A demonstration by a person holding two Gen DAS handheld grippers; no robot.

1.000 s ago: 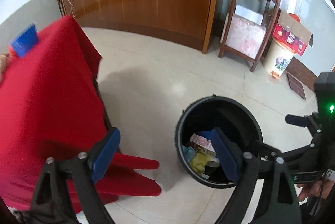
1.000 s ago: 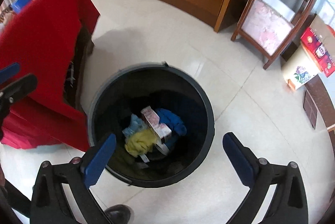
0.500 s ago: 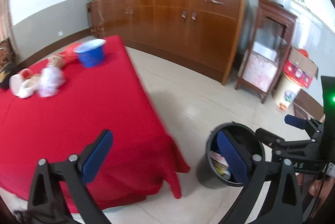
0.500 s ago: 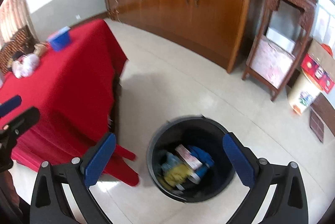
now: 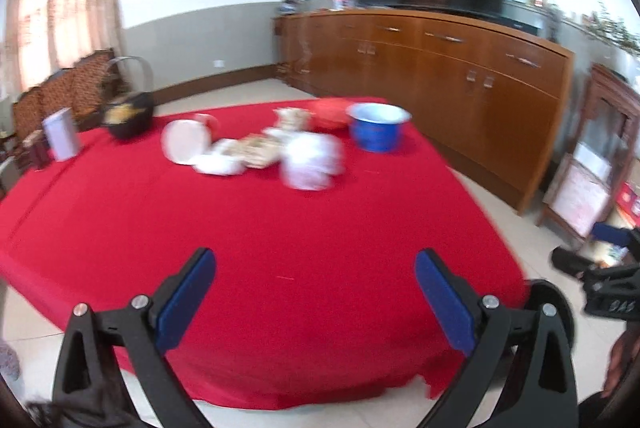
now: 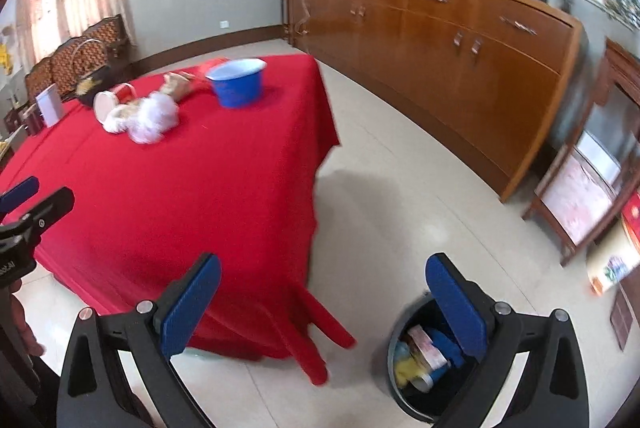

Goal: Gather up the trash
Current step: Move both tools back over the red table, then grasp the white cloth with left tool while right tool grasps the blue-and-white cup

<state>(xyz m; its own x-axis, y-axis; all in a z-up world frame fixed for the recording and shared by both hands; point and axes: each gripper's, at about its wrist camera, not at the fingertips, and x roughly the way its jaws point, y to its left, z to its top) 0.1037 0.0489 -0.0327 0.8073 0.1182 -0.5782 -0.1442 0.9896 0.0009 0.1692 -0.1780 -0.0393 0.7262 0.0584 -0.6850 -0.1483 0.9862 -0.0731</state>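
- Trash on the red desk is blurred: white crumpled lumps beside a blue bowl.
- Bin, partly hidden, holds colourful scraps.
- Left gripper and right gripper both gape, empty.

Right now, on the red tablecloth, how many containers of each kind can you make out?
Blue plastic basin: 1
White round tub lying on its side: 1
Dark handled basket: 1
Total: 3. The blurred white and tan trash heap beside the tub is not counted.
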